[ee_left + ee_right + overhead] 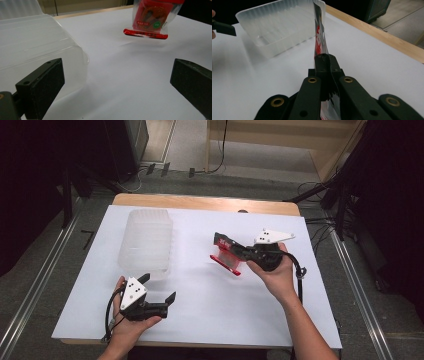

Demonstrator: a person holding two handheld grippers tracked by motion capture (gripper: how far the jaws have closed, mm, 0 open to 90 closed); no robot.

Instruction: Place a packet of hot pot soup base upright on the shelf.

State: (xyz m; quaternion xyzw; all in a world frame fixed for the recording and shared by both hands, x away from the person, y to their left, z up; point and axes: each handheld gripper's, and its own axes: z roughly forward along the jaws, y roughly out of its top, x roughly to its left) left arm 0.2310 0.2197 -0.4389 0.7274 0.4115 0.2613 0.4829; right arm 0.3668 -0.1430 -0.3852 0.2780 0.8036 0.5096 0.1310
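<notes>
Carrying looks like the step I am in, though nobody told me the job. My right gripper (231, 251) is pinched tight on a red packet (227, 261) and holds it up off the white table (280, 320), near the middle. I think the packet should go into the clear plastic tray (146, 242), so next I would swing it left and over the rim, then let go. My left gripper (159, 290) has its jaws wide apart and holds nothing, just beside the tray's near end.

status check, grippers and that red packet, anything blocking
Right gripper shut on red packet, held above table. Left gripper open beside clear plastic tray. Nothing between packet and tray.
</notes>
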